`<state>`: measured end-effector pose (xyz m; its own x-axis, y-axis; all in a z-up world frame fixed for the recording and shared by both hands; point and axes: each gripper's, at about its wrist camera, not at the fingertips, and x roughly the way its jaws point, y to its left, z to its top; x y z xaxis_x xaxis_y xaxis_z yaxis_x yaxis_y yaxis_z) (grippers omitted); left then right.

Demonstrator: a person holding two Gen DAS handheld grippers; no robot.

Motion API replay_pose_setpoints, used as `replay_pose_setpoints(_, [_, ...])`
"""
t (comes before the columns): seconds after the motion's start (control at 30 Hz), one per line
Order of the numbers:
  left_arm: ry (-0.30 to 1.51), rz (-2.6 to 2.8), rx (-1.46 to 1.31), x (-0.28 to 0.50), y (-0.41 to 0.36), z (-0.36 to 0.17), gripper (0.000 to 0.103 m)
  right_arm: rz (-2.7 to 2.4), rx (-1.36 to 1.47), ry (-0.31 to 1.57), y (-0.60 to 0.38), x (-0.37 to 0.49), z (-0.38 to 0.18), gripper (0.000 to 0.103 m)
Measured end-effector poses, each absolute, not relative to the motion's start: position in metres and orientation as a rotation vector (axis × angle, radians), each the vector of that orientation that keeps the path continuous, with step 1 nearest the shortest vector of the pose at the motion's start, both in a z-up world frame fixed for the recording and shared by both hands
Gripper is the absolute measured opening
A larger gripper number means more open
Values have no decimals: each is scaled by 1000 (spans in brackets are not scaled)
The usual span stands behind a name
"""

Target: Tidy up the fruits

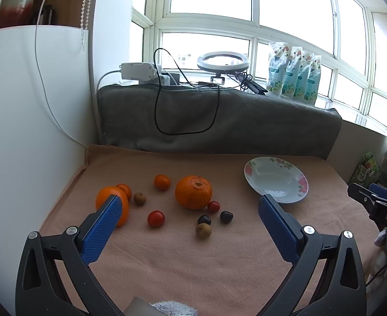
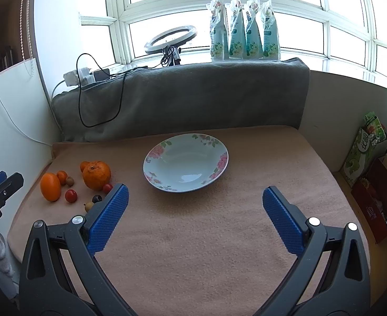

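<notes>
Worktop [image 2: 193,250]: covered with a pink cloth; it carries the plate and all the fruit.
Plate [image 2: 185,162]: floral rim, nothing in it, near the far edge at mid-width, well apart from the fruit.
My left gripper [image 1: 190,205]: jaws released and spread wide, holding nothing, above the near left part of the worktop.
My right gripper [image 2: 194,193]: jaws released and spread wide, holding nothing, in front of the plate.
Large orange [image 1: 193,191]: centre of the fruit group, toward the left edge.
Smooth orange [image 1: 109,200]: nearest the left edge, partly behind my left pad.
Small oranges: one [image 1: 162,182] behind the group, one [image 1: 124,189] touching the smooth orange.
Cherry tomatoes: one [image 1: 156,218] in front, one [image 1: 213,206] touching the large orange.
Dark fruits [image 1: 226,216]: two, near the front right of the group.
Brown fruits [image 1: 203,230]: two, one front, one left.
</notes>
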<state>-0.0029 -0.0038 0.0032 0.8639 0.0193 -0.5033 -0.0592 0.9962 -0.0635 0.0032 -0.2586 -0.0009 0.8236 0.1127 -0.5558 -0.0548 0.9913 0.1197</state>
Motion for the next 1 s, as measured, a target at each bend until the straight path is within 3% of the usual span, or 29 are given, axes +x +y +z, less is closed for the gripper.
replay_pose_setpoints(1.0, [530,43,-75,-3,-3,3,103,106,101,613,-251,6,-3,103])
